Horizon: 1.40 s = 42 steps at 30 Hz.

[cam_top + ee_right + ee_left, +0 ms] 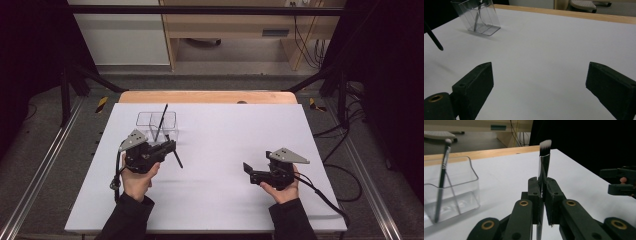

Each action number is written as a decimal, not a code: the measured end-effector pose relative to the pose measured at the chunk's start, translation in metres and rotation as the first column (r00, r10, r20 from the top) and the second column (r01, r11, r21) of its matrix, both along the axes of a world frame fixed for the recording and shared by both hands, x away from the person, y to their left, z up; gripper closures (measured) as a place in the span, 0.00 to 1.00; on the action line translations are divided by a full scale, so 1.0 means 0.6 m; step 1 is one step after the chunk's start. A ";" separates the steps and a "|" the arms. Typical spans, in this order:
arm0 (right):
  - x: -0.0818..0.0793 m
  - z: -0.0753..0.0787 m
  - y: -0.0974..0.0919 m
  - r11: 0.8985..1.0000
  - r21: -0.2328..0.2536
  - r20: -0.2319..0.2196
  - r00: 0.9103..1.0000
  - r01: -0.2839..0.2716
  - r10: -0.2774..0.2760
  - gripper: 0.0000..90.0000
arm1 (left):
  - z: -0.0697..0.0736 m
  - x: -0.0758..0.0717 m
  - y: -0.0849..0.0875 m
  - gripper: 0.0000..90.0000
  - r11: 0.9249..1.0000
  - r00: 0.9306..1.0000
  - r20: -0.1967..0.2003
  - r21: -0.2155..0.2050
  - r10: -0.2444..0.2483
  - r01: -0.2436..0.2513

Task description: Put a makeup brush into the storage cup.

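Your left tongs are pressed together on the black handle of a makeup brush with a white-tipped dark bristle head. In the left gripper view the brush stands almost upright between the jaws, with the bristles pointing up. In the high view the left tongs hold it just in front of the clear plastic organizer box with compartments, and the handle end slants down toward the white tabletop.

A second thin brush with a silver ferrule and small rounded tip leans inside one compartment of the clear box; in the high view its dark handle sticks out above the rim.

Your right tongs are spread wide with nothing between them, over bare tabletop. In the high view they are well apart from the box, on the right side, and they point toward the left.
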State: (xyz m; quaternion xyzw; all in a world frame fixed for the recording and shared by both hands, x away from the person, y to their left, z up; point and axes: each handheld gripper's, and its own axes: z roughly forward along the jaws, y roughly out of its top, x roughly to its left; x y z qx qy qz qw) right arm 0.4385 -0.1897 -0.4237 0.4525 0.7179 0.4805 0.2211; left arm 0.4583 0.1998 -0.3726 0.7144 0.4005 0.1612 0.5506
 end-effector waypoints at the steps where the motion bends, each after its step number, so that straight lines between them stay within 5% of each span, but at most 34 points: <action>1: 0.000 0.000 -0.002 1.000 -0.001 -0.002 1.000 0.005 -0.005 0.09 | 0.004 0.001 0.004 0.93 1.000 1.000 0.011 0.007 0.011 -0.011; 14: 0.001 0.004 -0.025 0.999 0.002 -0.007 0.999 0.035 -0.035 0.07 | 0.043 0.018 0.054 0.93 0.997 0.997 0.034 0.042 0.066 -0.067; 25: -0.004 0.011 -0.046 0.998 -0.006 -0.010 0.998 0.059 -0.059 0.05 | 0.063 0.048 0.065 0.93 0.988 0.995 0.039 0.116 0.096 -0.100; 42: -0.007 0.008 -0.051 0.998 -0.046 -0.029 0.998 0.053 -0.054 0.04 | 0.087 0.091 0.073 0.93 0.978 0.988 0.059 0.143 0.144 -0.151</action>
